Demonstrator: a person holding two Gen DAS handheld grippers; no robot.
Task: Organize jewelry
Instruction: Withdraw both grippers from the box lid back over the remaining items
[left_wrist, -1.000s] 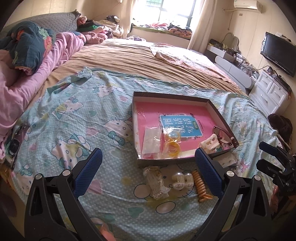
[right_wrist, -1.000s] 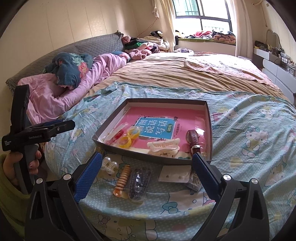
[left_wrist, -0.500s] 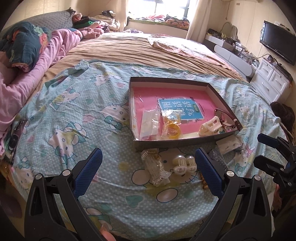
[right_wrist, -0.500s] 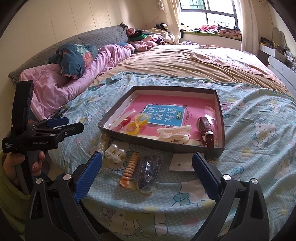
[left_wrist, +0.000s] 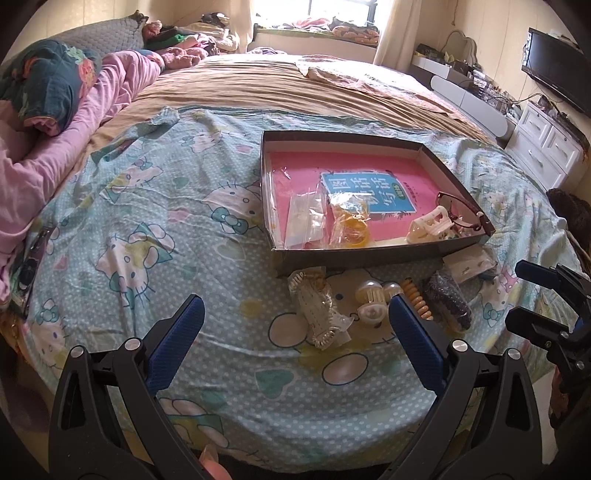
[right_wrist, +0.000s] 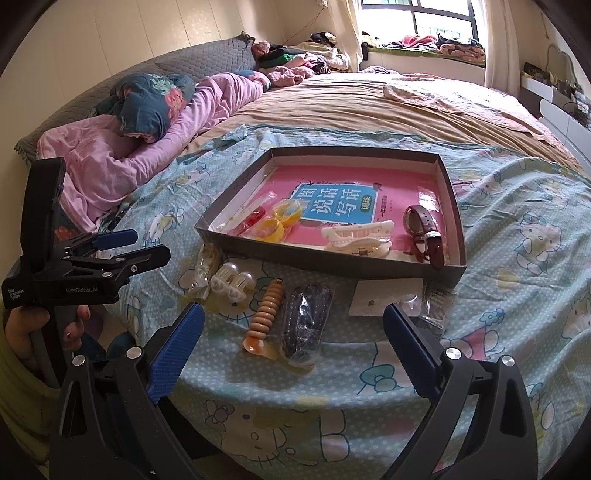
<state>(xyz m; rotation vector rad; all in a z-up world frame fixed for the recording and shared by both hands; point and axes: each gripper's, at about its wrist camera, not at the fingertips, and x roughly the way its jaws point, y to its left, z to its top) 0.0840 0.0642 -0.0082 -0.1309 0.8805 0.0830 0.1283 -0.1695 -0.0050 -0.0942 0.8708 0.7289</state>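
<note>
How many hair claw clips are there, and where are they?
2. A long cream claw clip lies inside the tray, beside the brown watch. A pearly round claw clip lies on the bedsheet in front of the tray. Bagged items may hide more.

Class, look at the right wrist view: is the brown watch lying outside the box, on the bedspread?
No, the brown watch lies inside the box, at its right end beside the cream hair claw.
</note>
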